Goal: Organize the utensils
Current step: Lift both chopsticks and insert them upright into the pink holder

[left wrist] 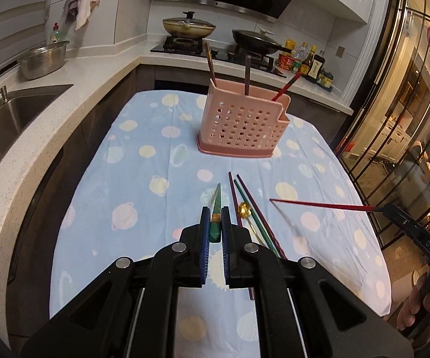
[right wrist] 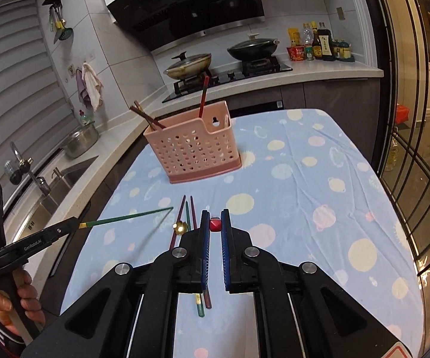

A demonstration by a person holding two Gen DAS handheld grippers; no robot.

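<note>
My left gripper point(left wrist: 215, 214) is shut on a green chopstick point(left wrist: 216, 205) and holds it above the table; the same chopstick point(right wrist: 125, 218) shows in the right wrist view. My right gripper point(right wrist: 215, 219) is shut on a red chopstick point(right wrist: 215, 225); it shows long and red in the left wrist view point(left wrist: 319, 205). A pink perforated utensil holder point(left wrist: 241, 125), also in the right wrist view point(right wrist: 192, 149), stands further back with several utensils upright in it. Purple and green chopsticks point(left wrist: 244, 205) and a gold spoon point(left wrist: 243, 208) lie on the tablecloth between the grippers.
The table has a blue planet-print cloth point(left wrist: 155, 179). A counter with a sink point(left wrist: 15, 113) and a steel colander point(left wrist: 43, 59) runs on the left. The stove with two pans point(left wrist: 189, 26) and sauce bottles point(left wrist: 307, 59) is behind. Glass doors point(left wrist: 408, 119) are to the right.
</note>
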